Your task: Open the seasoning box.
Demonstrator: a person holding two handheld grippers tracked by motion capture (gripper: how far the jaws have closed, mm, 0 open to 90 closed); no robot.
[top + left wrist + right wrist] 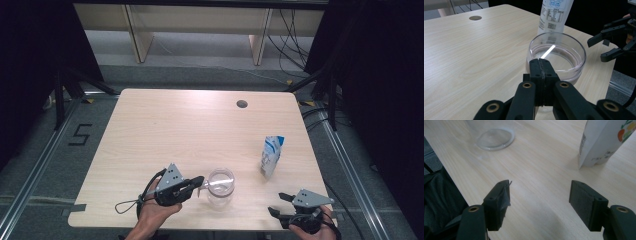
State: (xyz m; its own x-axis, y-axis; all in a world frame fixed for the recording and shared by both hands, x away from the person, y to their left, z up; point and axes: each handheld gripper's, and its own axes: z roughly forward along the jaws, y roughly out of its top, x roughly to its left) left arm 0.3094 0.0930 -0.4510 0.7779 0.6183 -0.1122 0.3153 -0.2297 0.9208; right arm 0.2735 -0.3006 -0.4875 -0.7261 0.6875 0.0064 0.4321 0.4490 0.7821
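Clear round glass jar [220, 187] stands upright on the pale wood-grain tabletop [190, 135], close to the near edge, mouth open — nothing visible inside.

Left gripper [199, 183]: fingers [543, 75] pressed fully together. In the left gripper view they sit right at the jar's near rim; whether a sliver of the glass wall is pinched between them or they merely rest against it I cannot tell. From the high view the tips touch the jar's left side.

Right gripper [278, 204]: fingers [587, 203] stand apart with only bare tabletop between them, holding nothing. It hovers near the front right corner, well apart from the jar.

White and blue stand-up pouch with printed label [271, 155] is upright to the right of the jar, between it and the right edge, apart from both grippers.

Risks, as I judge them:
- Jar is smooth glass and light. If the closed left fingers push on the rim rather than grip it, the jar could slide or tip toward the pouch.
- Jar sits near the tabletop's front edge — a tug back toward the person could carry it off.
- Pouch is tall on a narrow base. A right-hand approach that clips its side would topple it, perhaps into the jar.
- A grab high on the soft pouch may crumple it rather than lift it.
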